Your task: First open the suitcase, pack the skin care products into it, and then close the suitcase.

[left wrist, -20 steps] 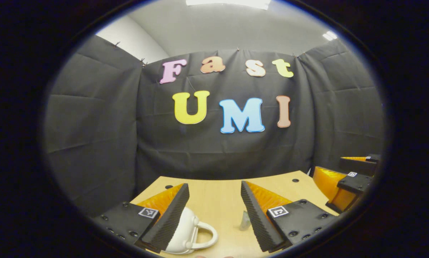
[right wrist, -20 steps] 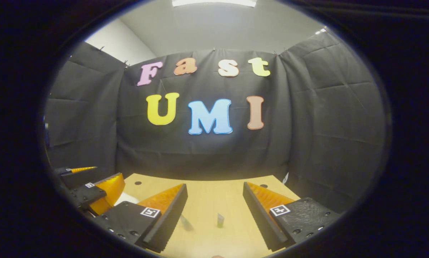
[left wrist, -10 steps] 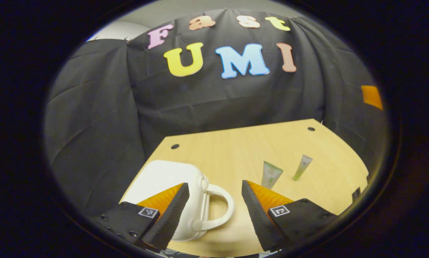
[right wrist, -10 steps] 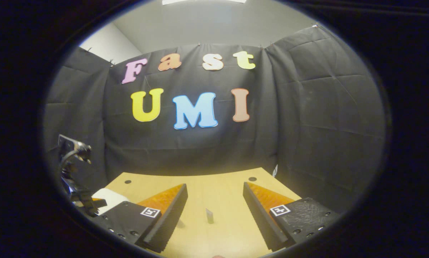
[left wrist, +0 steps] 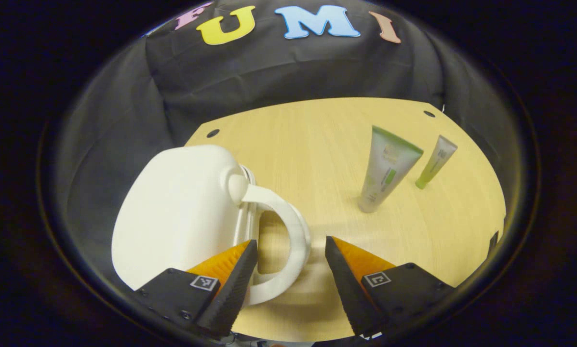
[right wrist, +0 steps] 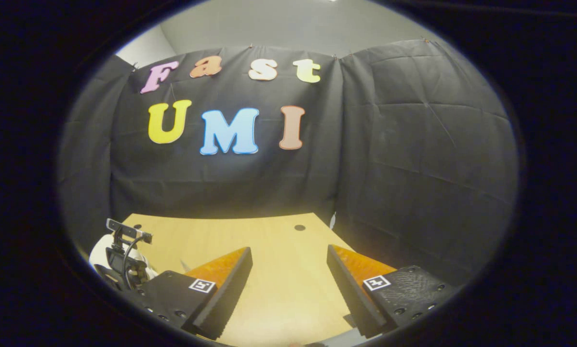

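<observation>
You are tipping your left gripper (left wrist: pixel 288 270) down toward the wooden table (left wrist: pixel 317 144), so the small white hard-shell suitcase (left wrist: pixel 172 217), still closed, is now filling the lower left, its looped handle (left wrist: pixel 288 241) lying between wide-open, empty fingers. The large green-capped tube (left wrist: pixel 387 168) and slim green tube (left wrist: pixel 435 161) are standing well apart from it. Your right gripper (right wrist: pixel 288 284) is hanging open and empty over bare tabletop. Opening comes first.

A light wooden bench (left wrist: pixel 317 144) with small dark holes near its corners fills the frame's middle; black cloth wall (right wrist: pixel 413 144) stands behind.
</observation>
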